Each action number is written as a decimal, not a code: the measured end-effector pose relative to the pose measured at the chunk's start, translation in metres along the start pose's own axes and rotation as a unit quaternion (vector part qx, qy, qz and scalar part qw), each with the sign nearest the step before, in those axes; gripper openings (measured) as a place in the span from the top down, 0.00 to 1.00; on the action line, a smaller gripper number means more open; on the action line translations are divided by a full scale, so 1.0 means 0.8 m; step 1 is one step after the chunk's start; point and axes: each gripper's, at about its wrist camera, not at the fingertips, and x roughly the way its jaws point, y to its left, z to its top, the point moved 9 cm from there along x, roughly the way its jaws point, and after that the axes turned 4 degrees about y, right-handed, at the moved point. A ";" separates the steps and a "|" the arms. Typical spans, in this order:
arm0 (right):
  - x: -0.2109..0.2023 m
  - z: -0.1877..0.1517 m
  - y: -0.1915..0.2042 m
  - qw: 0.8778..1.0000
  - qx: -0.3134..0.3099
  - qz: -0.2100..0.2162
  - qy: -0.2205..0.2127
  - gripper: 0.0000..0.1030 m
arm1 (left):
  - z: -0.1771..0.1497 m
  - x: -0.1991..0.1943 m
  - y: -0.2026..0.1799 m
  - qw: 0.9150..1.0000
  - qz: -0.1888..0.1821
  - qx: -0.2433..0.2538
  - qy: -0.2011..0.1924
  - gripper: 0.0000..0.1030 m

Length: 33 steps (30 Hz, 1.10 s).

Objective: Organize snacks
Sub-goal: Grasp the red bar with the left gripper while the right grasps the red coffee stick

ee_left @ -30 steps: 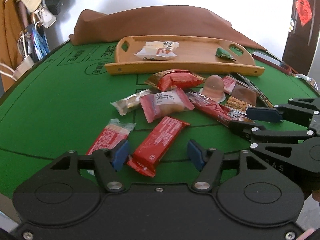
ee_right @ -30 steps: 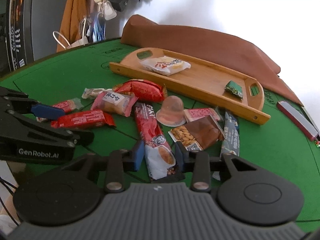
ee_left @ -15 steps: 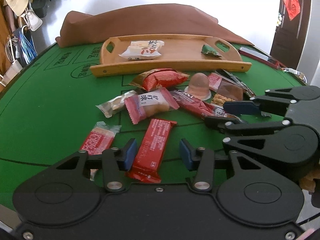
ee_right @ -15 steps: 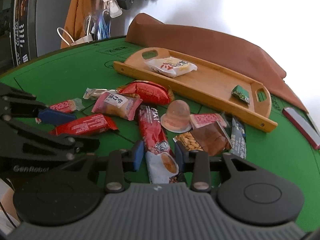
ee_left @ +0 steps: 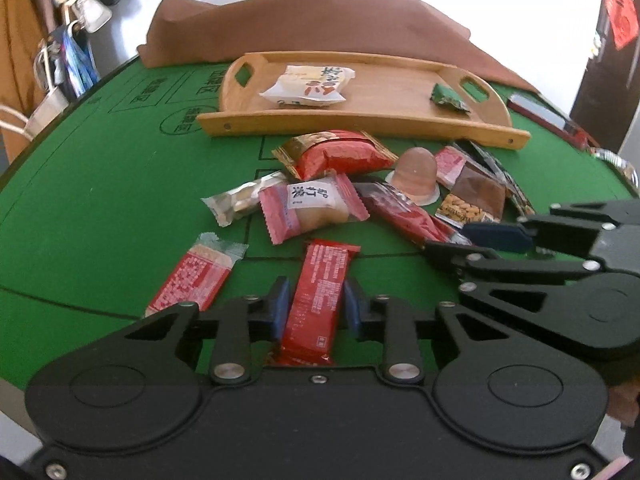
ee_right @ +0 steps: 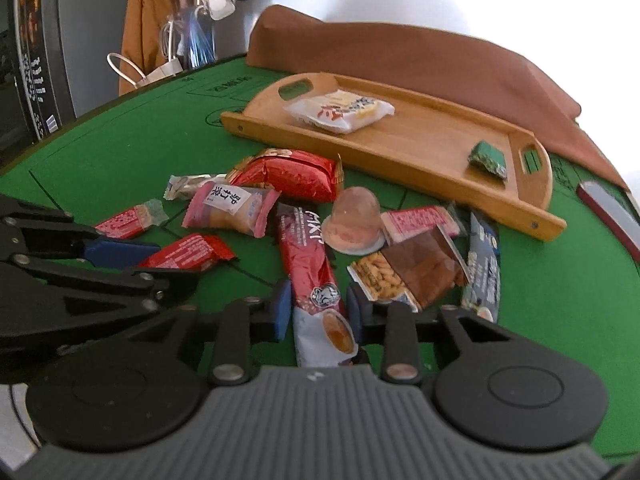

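The left gripper (ee_left: 312, 304) has just been closing, its blue pads now against both long edges of the red snack bar (ee_left: 320, 292) lying on the green table (ee_left: 100, 200). The right gripper (ee_right: 318, 308) has likewise been closing and now clamps the long red-and-white sachet (ee_right: 316, 284) at its near end. The wooden tray (ee_right: 420, 152) beyond the loose pile holds a white packet (ee_right: 340, 110) and a small green packet (ee_right: 488, 158).
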 end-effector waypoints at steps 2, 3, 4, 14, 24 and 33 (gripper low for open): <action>-0.008 0.000 0.001 1.000 -0.010 -0.008 -0.015 0.67 | -0.003 -0.002 0.001 1.000 0.000 -0.006 -0.016 0.75; -0.013 0.000 0.001 0.999 -0.015 -0.014 -0.024 0.68 | -0.006 -0.002 0.001 1.000 -0.001 -0.009 -0.024 0.76; -0.017 -0.002 0.002 0.999 -0.018 -0.017 -0.034 0.69 | -0.007 -0.004 0.001 1.000 -0.001 -0.011 -0.029 0.77; -0.065 -0.020 -0.001 0.997 0.010 -0.037 -0.068 0.71 | -0.022 -0.019 -0.005 0.998 0.024 -0.036 -0.052 0.77; -0.079 -0.032 -0.027 0.996 0.021 -0.042 -0.070 0.71 | -0.024 -0.035 -0.014 0.996 0.044 -0.035 -0.063 0.77; -0.048 -0.051 -0.023 0.998 0.011 -0.030 -0.051 0.67 | -0.030 -0.021 -0.017 0.996 0.049 -0.033 -0.059 0.77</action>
